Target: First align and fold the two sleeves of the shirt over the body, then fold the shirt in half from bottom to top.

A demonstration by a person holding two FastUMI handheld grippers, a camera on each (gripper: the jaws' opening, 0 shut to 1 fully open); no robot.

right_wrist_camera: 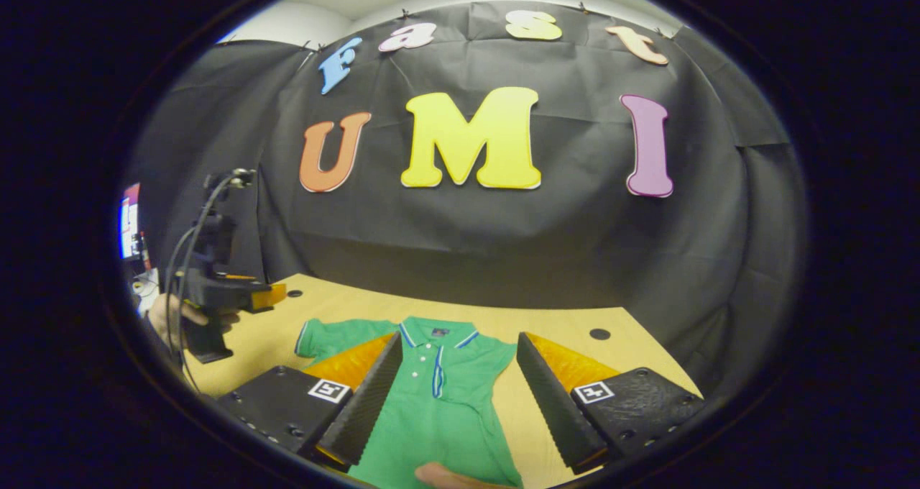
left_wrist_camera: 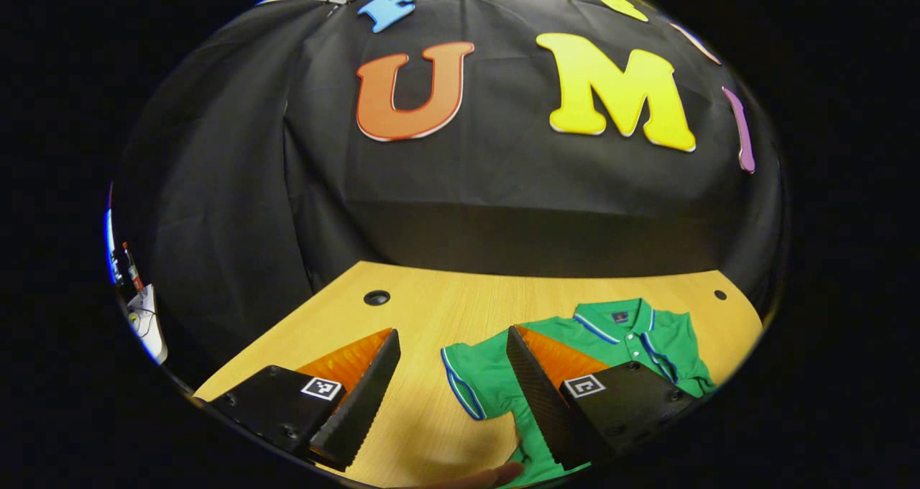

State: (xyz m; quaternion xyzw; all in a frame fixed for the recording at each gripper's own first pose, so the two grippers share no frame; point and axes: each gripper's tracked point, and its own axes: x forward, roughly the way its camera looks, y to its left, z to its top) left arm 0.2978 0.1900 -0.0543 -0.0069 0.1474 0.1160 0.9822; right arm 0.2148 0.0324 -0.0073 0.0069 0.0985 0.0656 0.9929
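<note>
Right now I have a green polo shirt lying flat, front up, on the wooden surface, its collar toward the black booth wall at 12 o'clock and its body running down to 6 o'clock in the right gripper view. The right tongs hang released above it, jaws wide apart: one finger crosses the shirt's shoulder at 8 o'clock, the other sits over bare wood at 4 o'clock, and neither looks to be touching cloth, though the angle makes that hard to judge. One short sleeve spreads out flat toward 10 o'clock from the collar; the opposite sleeve is hidden from me behind a finger. A fingertip edges in at 6 o'clock over the shirt's lower body.

At 9 o'clock in the same view, the left tongs are held up beside the surface's edge by a hand, cable trailing above.

From the left gripper view, the left tongs are likewise released, jaws spread. The shirt lies at 4 o'clock, partly behind one finger, its striped sleeve reaching into the gap between the fingers. A round hole marks the surface at 11 o'clock.
</note>
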